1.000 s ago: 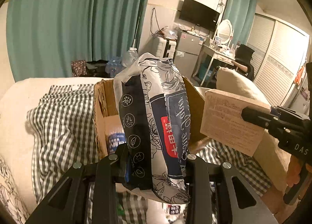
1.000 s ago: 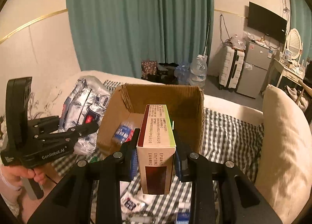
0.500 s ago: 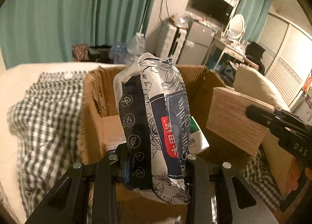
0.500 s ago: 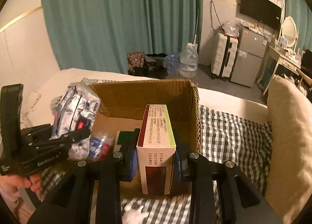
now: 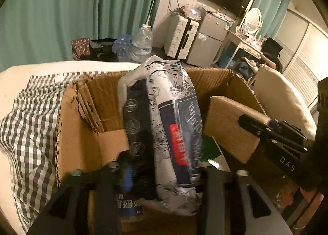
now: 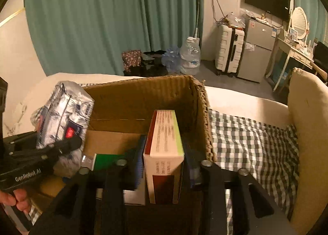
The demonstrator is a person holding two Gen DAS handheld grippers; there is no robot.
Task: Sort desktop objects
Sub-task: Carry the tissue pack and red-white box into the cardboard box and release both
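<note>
A silver and navy tissue pack (image 5: 170, 112) stands upright between the fingers of my left gripper (image 5: 164, 165), over the open cardboard box (image 5: 82, 132). The jaws are opening, and the left blue pad (image 5: 128, 177) stands clear of the pack. My right gripper (image 6: 164, 153) is over the right part of the same box (image 6: 143, 95), with a tall cream and red carton (image 6: 164, 132) between its fingers. Its jaws are opening too, with a gap at each pad. Each view shows the other gripper's item: the carton (image 5: 227, 124) and the pack (image 6: 63, 112).
Inside the box lie a green item (image 6: 108, 159) and a blue packet (image 5: 129, 204). The box sits on a checked cloth (image 6: 246, 142) over a bed, with a beige cushion (image 6: 307, 132) to the right. A hand (image 6: 18, 200) holds the left gripper.
Both grippers moved forward and down, from in front of the box to over its inside. Both pairs of jaws have widened around the pack and the carton.
</note>
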